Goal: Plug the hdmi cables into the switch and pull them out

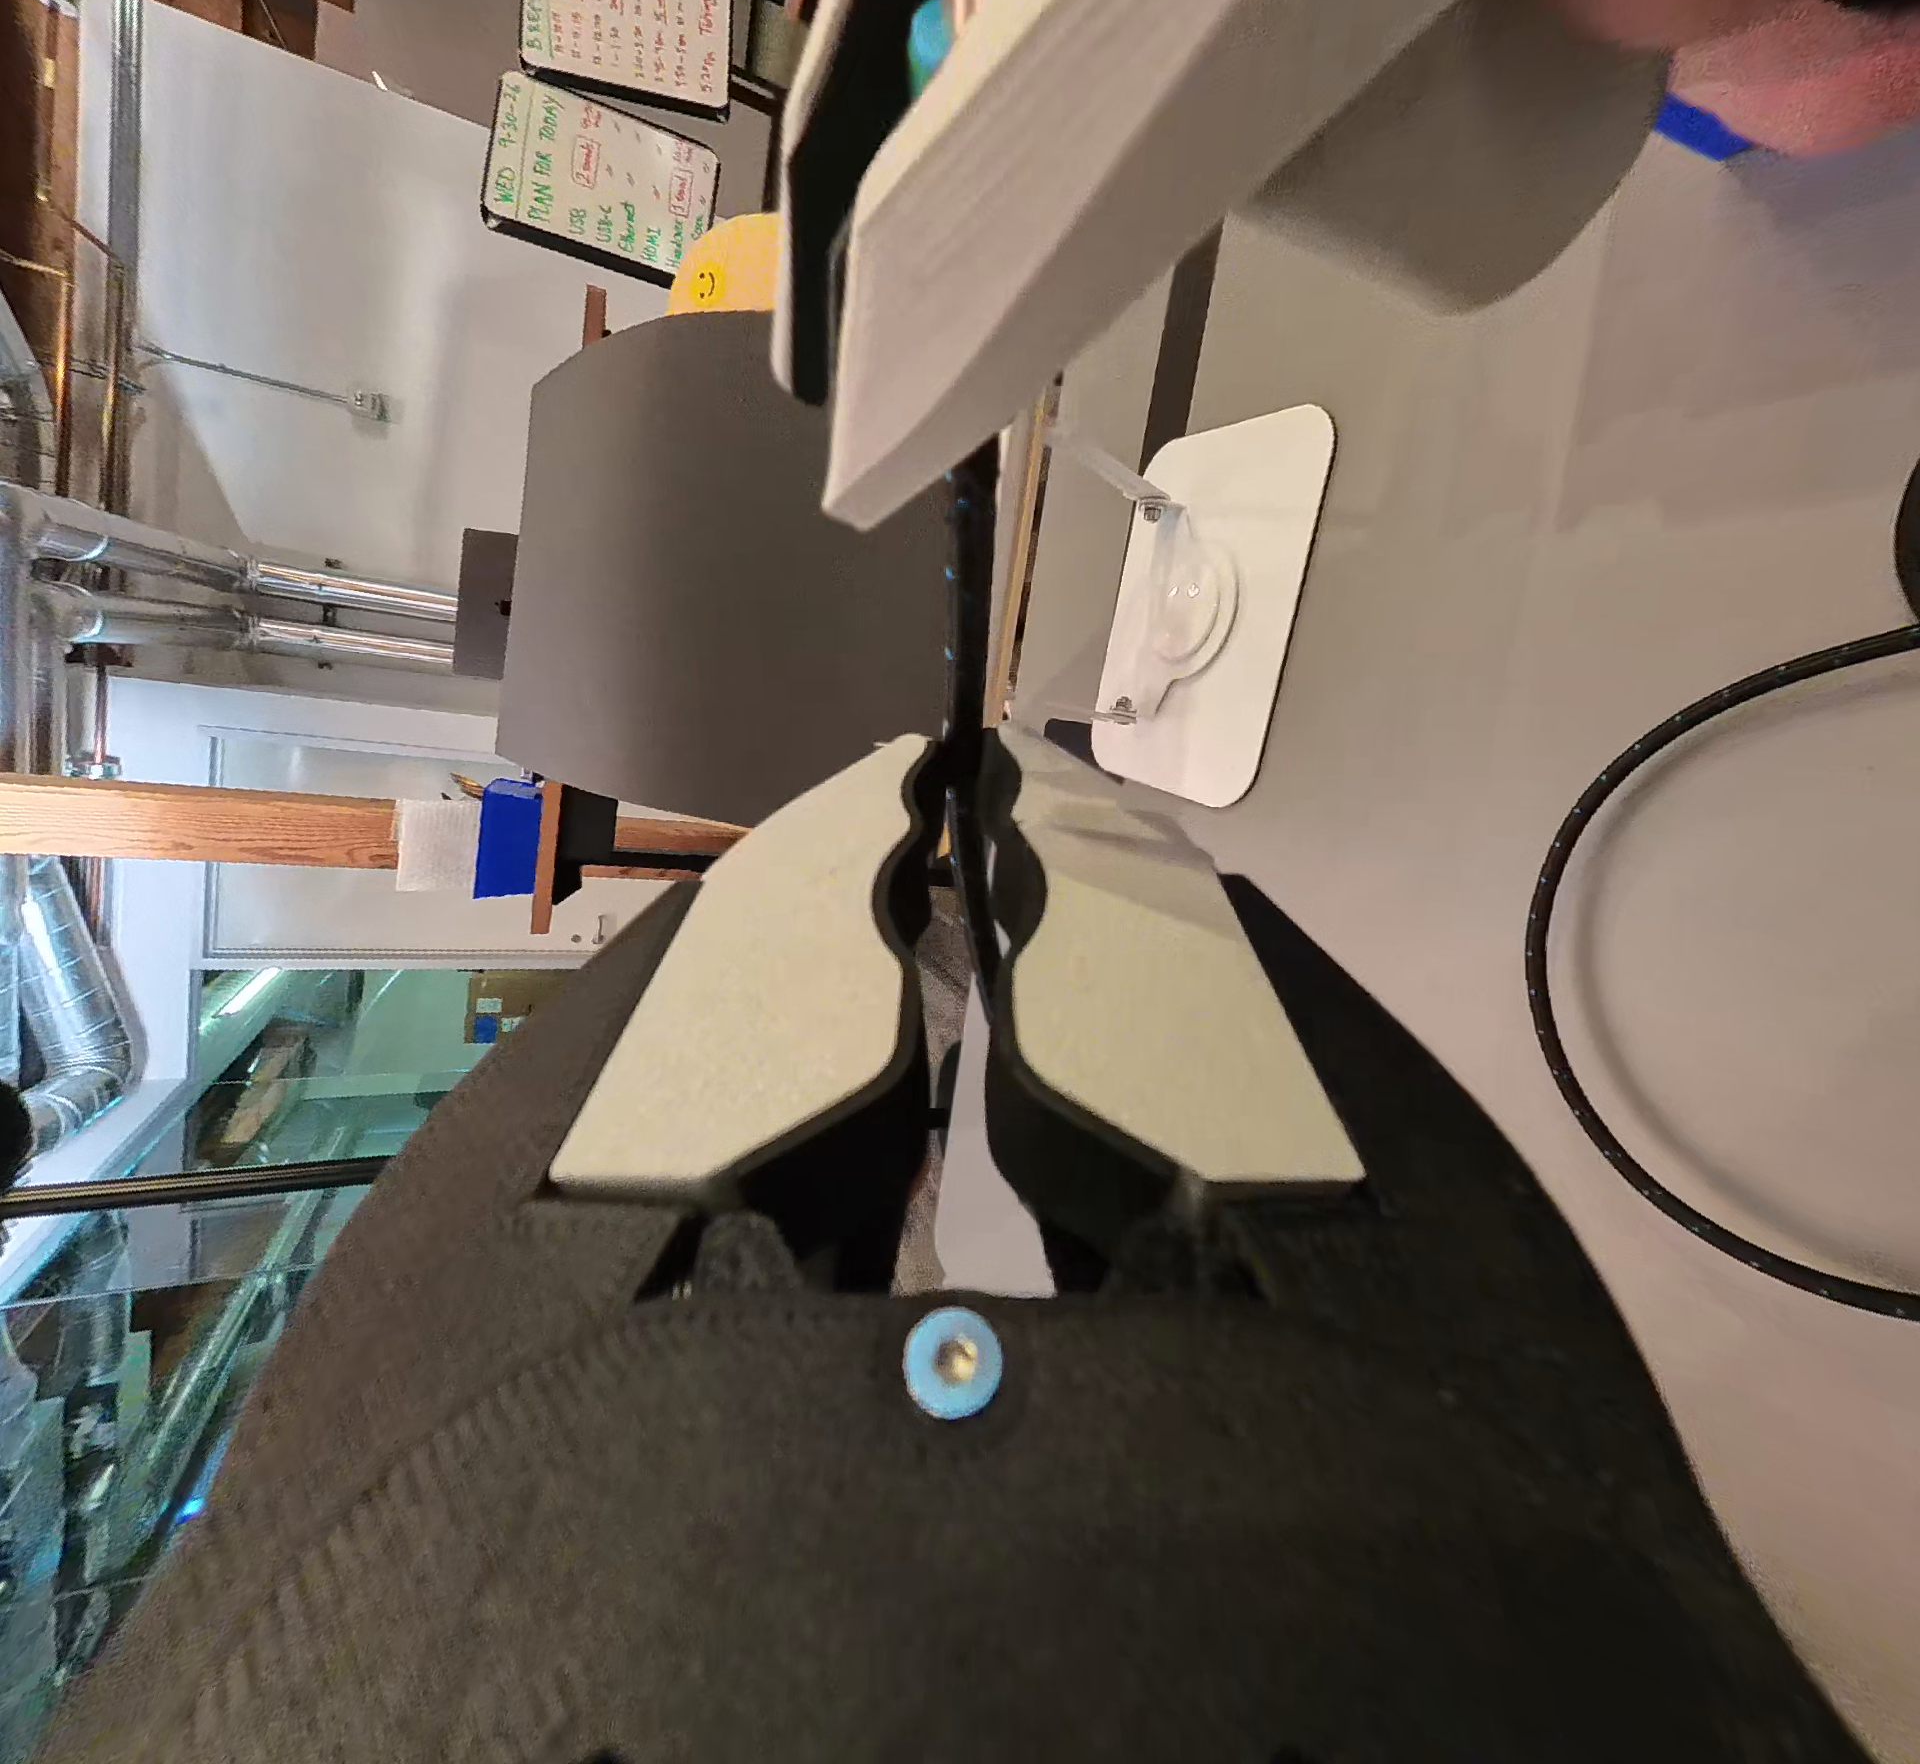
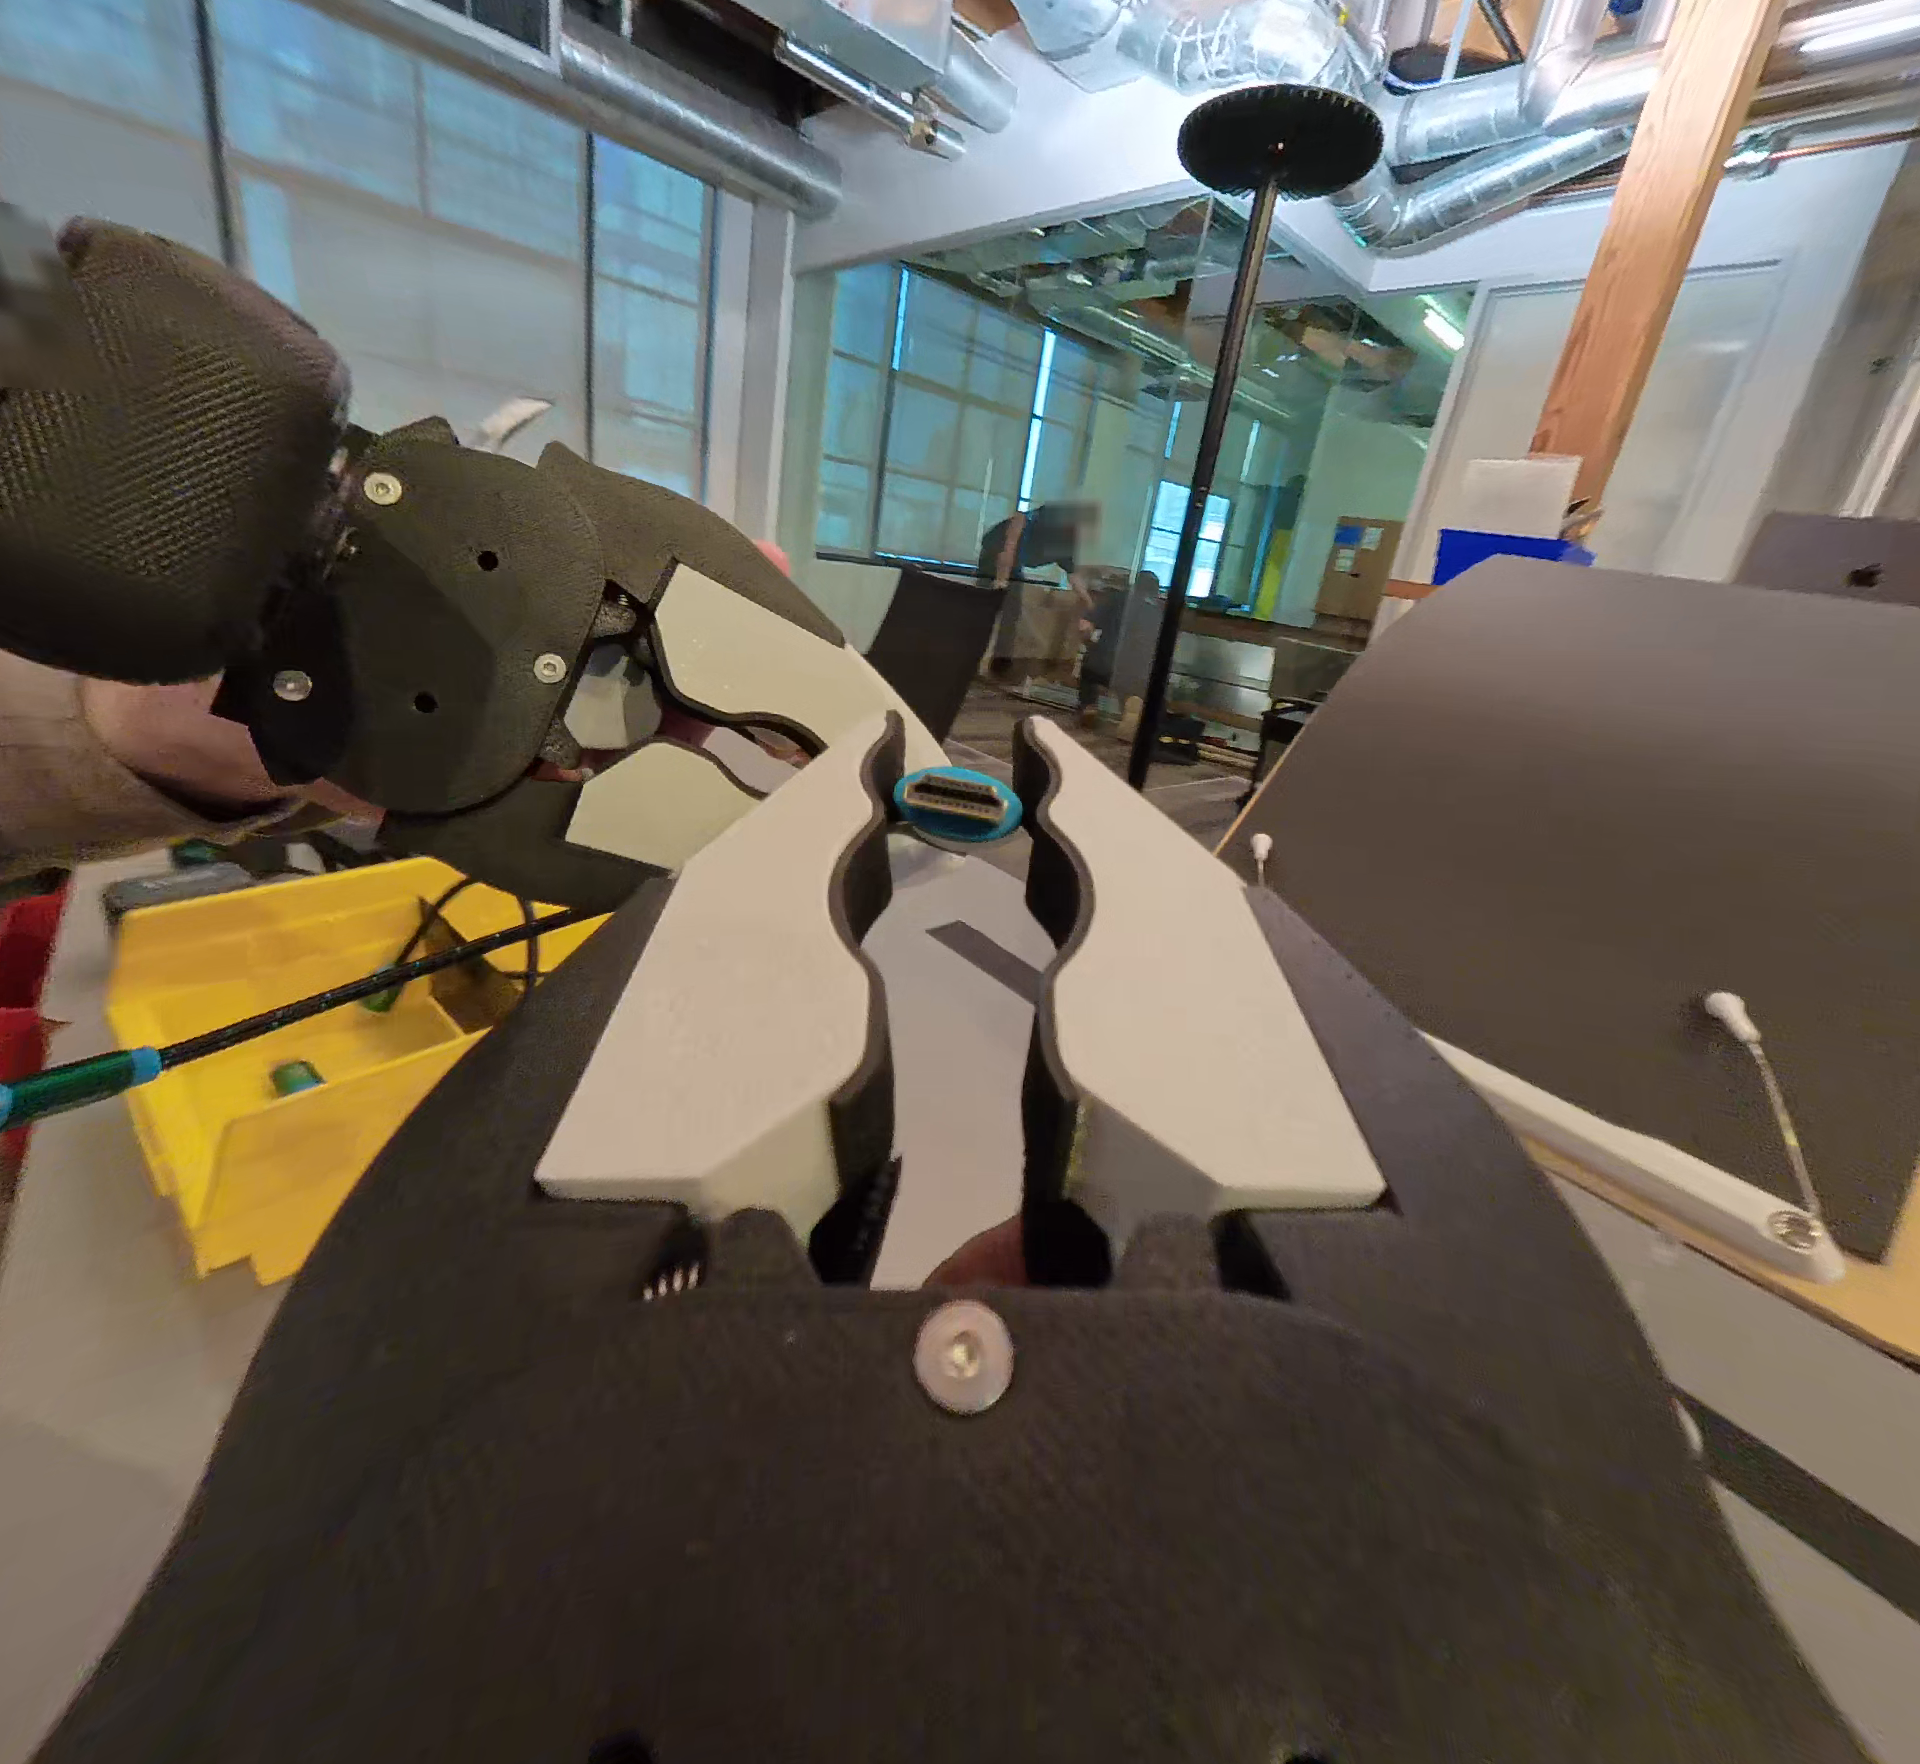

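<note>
In the right wrist view my right gripper point(image 2: 956, 769) is shut on an HDMI plug point(image 2: 954, 808) with a teal shell, its metal end facing the camera. The left gripper's fingers point(image 2: 748, 654) reach in from the left, tips hidden behind my right finger. In the left wrist view my left gripper point(image 1: 958, 758) is shut on a black braided cable point(image 1: 956, 602) that runs between its tips. The right gripper's fingers point(image 1: 1039, 187) fill the top of that view. More of the cable loops point(image 1: 1548, 883) on the grey table. No switch is clearly visible.
A yellow bin point(image 2: 260, 1122) sits at the left, with a second teal-ended cable point(image 2: 73, 1086) beside it. A dark curved panel point(image 2: 1610, 831) stands at the right. A white plate with a clear mount point(image 1: 1216, 602) lies on the table. A black pole point(image 2: 1205, 467) stands behind. Left tips to right tips: about 6 cm. It is some 35 cm from my left tips to the dark curved panel point(image 2: 1610, 831).
</note>
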Demonstrator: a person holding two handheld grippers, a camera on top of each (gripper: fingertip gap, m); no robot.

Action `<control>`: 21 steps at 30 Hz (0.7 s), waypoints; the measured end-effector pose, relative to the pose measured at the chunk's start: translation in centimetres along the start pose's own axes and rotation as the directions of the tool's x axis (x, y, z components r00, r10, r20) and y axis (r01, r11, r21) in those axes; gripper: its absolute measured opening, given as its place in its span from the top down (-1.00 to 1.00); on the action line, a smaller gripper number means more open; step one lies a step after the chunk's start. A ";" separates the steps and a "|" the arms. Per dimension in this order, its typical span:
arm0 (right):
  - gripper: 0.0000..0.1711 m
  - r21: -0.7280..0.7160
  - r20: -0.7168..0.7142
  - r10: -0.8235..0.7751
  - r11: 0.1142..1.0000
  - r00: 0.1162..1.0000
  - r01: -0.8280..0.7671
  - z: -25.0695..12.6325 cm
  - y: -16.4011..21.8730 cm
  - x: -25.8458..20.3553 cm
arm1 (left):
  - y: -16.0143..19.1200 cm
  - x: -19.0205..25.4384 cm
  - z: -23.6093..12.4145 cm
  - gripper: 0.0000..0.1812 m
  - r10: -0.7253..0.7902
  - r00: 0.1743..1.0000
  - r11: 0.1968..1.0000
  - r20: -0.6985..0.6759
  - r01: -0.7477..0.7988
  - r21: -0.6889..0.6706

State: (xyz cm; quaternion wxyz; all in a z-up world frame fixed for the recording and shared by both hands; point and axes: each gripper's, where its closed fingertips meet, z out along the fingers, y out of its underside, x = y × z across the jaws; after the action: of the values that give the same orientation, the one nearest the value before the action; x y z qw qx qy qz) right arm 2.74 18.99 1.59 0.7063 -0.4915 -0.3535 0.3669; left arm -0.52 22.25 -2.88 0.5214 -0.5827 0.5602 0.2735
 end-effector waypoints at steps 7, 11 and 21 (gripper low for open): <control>0.79 0.034 0.054 0.080 0.996 0.995 -0.082 -0.3 0.0 0.1 | -0.2 0.6 0.0 0.94 0.029 1.000 0.999 -0.012 -0.029 0.020; 0.79 0.038 0.071 0.102 0.994 0.992 -0.104 -0.4 0.1 0.2 | -0.2 1.1 0.1 0.94 0.026 0.999 0.999 -0.033 -0.024 0.041; 0.79 0.021 0.106 0.104 0.994 0.989 -0.107 -0.4 0.6 0.0 | 0.0 2.4 0.1 0.84 -0.001 0.994 0.995 -0.114 0.012 0.099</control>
State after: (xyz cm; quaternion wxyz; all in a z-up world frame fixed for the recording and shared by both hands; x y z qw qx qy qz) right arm 3.01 18.94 0.92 0.6728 -0.4802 -0.3588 0.4335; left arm 0.01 21.42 -5.11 0.5180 -0.5726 0.5998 0.2100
